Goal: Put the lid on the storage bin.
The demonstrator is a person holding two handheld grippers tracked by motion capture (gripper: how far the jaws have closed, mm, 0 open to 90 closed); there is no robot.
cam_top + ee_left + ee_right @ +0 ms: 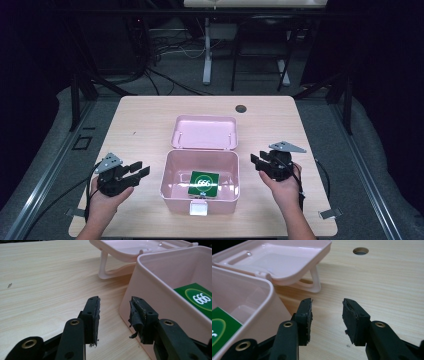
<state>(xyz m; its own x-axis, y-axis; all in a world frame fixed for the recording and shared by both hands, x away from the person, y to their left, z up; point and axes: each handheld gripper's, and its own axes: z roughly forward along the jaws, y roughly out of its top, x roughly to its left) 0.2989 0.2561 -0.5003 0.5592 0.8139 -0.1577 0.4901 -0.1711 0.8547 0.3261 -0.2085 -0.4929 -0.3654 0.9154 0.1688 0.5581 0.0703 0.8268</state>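
Note:
A pink plastic box (pixel 172 172) stands open at the middle of the table, its lid (pixel 204 132) folded back flat behind it. Inside lies a green packet (pixel 204 183) marked 666, which also appears in the left gripper view (pixel 197 297) and the right gripper view (pixel 222 327). My left gripper (pixel 137 171) hovers just left of the box, open and holding nothing, its pads (pixel 93 315) apart beside the box wall (pixel 150 290). My right gripper (pixel 257 162) hovers just right of the box, open and empty, with bare wood between its pads (pixel 352 317).
The wooden table (pixel 145 120) has a round cable hole (pixel 241 108) behind the lid, also in the right gripper view (pixel 360 251). A white latch (pixel 198 207) sits on the box's front wall. Black cables trail from both grippers. A desk leg and wires stand beyond the far edge.

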